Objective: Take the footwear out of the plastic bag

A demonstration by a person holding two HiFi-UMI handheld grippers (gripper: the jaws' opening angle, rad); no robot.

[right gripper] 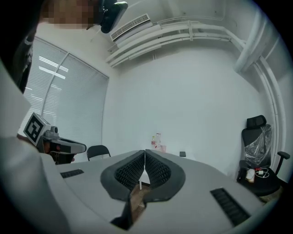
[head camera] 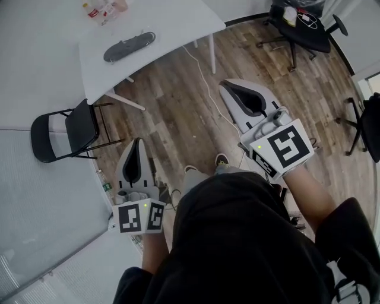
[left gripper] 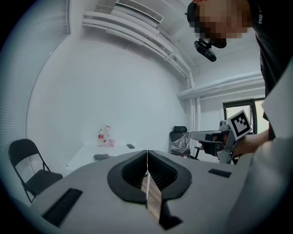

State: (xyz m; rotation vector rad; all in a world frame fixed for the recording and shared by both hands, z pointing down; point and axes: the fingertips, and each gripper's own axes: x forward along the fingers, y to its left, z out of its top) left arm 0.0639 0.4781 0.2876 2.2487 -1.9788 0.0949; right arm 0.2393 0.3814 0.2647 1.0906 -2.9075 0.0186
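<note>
We hold the left gripper [head camera: 138, 143] at lower left and the right gripper [head camera: 225, 86] right of centre, both with jaws pressed together on nothing. The footwear [head camera: 129, 46] lies on the table [head camera: 178, 18] at upper left, well apart from both.

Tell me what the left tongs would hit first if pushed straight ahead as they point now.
Probably the white table: the shut left tongs aim roughly level toward it, close to the dark item lying on top. Nothing nearer shows in that line, though depth is hard to judge.
</note>
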